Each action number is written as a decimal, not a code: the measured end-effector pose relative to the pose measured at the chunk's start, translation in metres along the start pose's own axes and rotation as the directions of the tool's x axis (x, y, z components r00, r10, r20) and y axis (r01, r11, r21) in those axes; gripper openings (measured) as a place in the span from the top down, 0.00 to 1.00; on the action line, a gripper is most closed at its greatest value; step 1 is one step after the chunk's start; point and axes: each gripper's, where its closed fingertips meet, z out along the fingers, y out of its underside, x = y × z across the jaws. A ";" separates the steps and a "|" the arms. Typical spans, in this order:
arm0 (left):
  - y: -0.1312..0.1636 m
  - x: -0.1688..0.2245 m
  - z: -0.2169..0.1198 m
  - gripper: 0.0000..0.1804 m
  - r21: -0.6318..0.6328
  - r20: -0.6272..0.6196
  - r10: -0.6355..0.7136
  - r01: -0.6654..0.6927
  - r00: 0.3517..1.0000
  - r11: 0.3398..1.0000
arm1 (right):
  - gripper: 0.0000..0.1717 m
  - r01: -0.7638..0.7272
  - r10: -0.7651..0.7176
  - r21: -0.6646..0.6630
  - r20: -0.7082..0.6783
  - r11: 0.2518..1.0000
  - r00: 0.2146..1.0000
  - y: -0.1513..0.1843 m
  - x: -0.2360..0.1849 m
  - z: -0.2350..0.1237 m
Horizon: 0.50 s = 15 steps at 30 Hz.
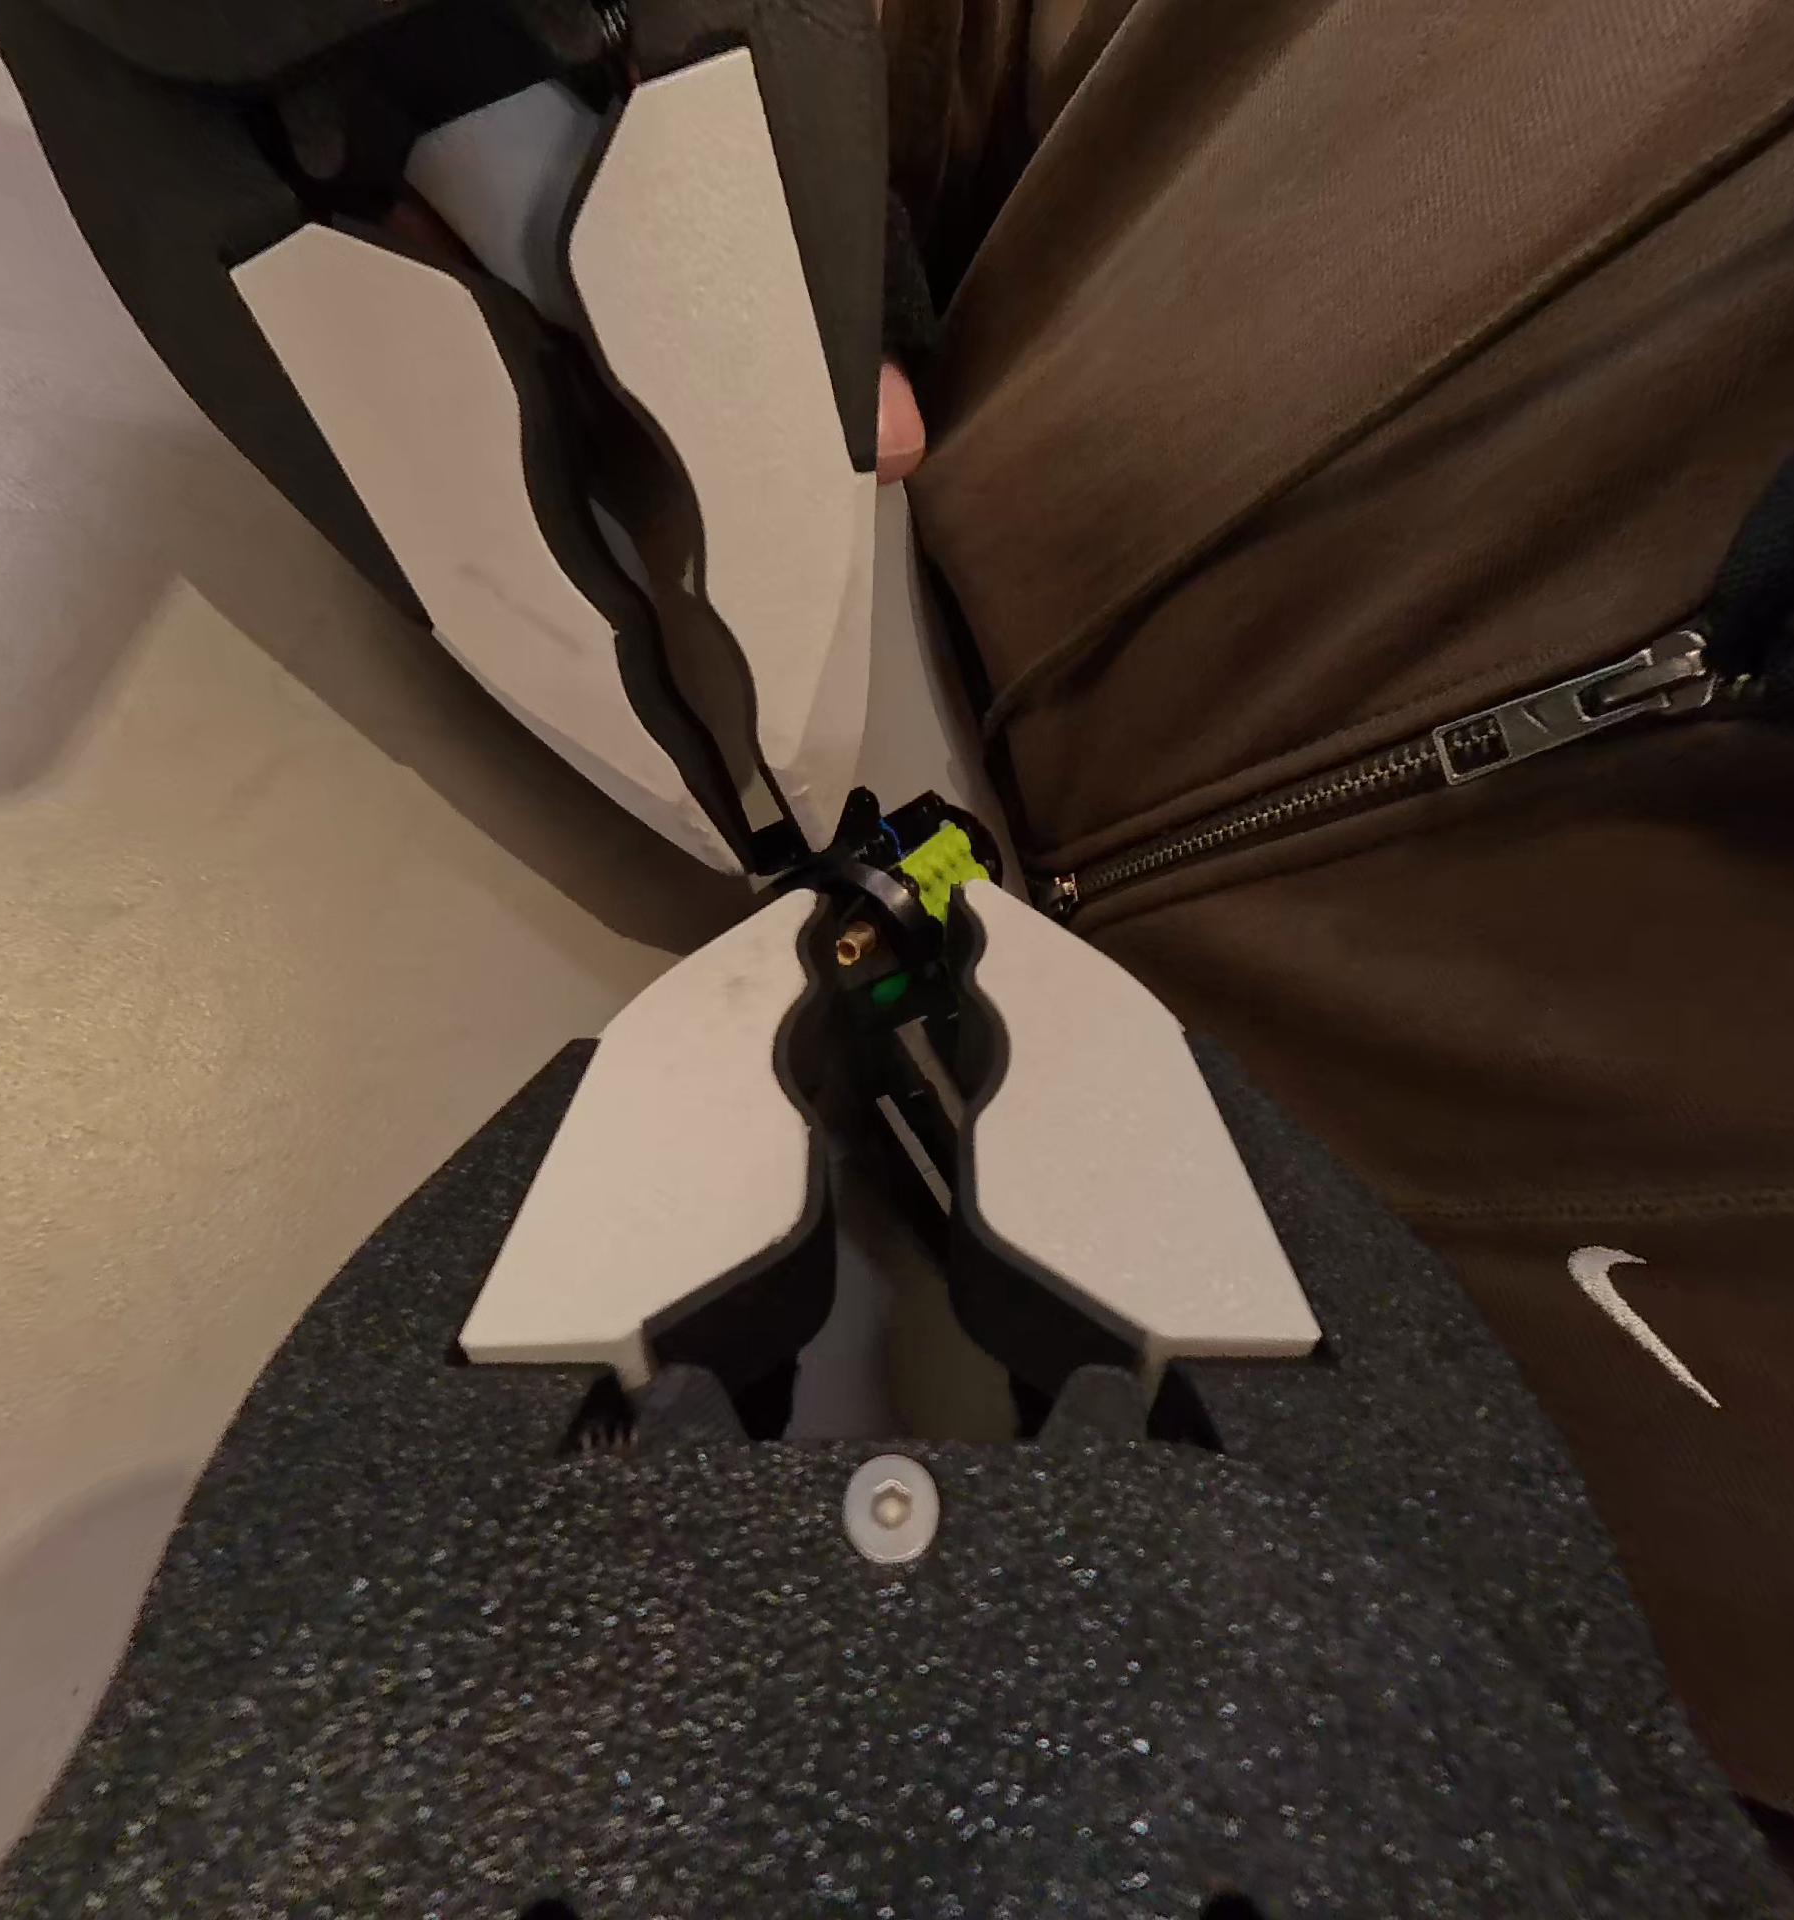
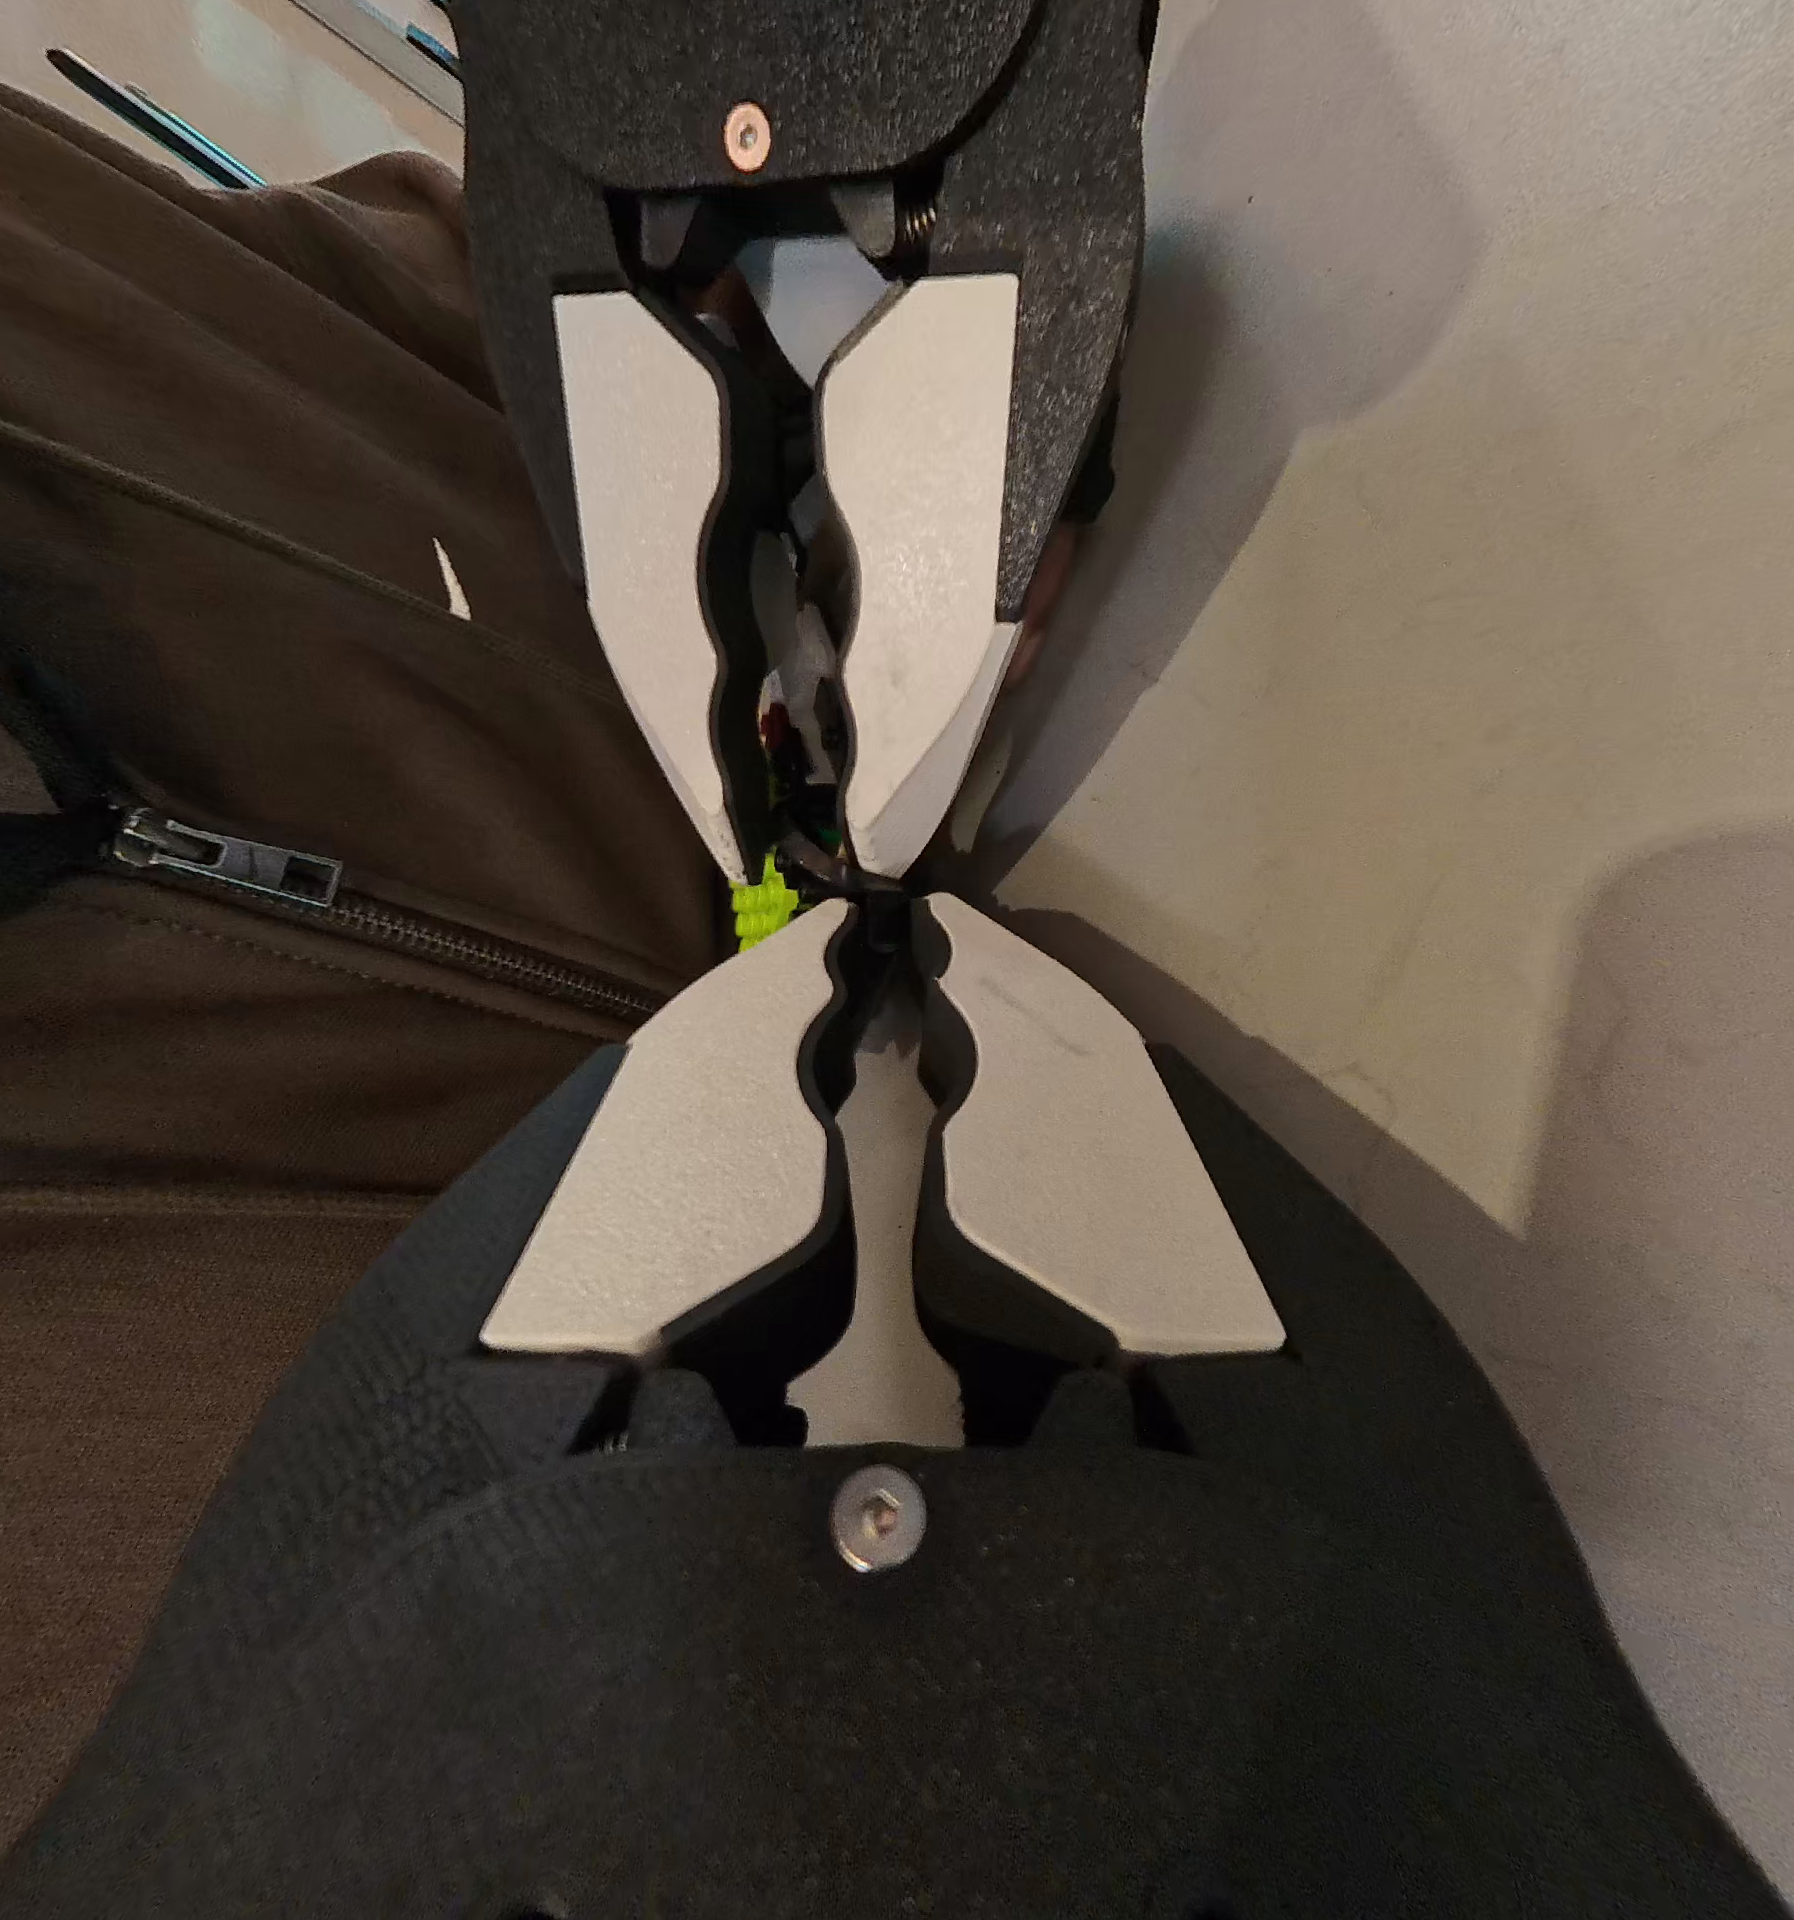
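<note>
The left gripper (image 1: 888, 914) is clamped on a small black assembly (image 1: 877, 951) with a lime-green toothed part (image 1: 940, 868); its brass pin (image 1: 853, 945) points toward the camera. The right gripper (image 2: 877, 904) pinches a thin black tab (image 2: 877, 914) at the assembly's end, tip to tip. The right wrist view hides the pin, and the long axis is unclear. A brown zipped jacket (image 1: 1392, 623) lies beside them

left gripper (image 1: 888, 904): wearing pale grey finger plates with wavy black inner edges, speckled black body showing one silver hex screw | right gripper (image 2: 877, 904): showing the same build | person: wearing brown zip hoodie (image 1: 1392, 520), metal zipper (image 1: 1558, 717)
</note>
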 end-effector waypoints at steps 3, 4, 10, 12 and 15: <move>0.014 0.008 0.010 0.91 -0.104 -0.051 0.008 -0.014 0.999 0.994 | 0.95 -0.030 0.031 0.092 -0.017 0.995 0.999 -0.013 0.006 -0.009; 0.017 0.011 0.016 0.92 -0.137 -0.056 0.023 -0.031 0.998 0.990 | 0.95 -0.066 0.067 0.140 0.000 0.988 0.998 -0.019 0.009 -0.018; 0.008 0.009 0.014 0.95 -0.078 -0.051 -0.005 0.001 0.999 0.997 | 0.95 -0.049 0.055 0.172 -0.034 0.984 0.998 -0.021 0.015 -0.026; 0.005 0.005 0.011 0.95 -0.052 -0.038 -0.014 0.012 0.999 0.999 | 0.95 -0.040 0.049 0.180 -0.045 0.983 0.998 -0.022 0.016 -0.027; -0.003 -0.001 0.002 0.95 0.012 -0.026 -0.039 0.039 0.999 0.999 | 0.95 -0.038 0.050 0.202 -0.056 0.979 0.997 -0.024 0.018 -0.030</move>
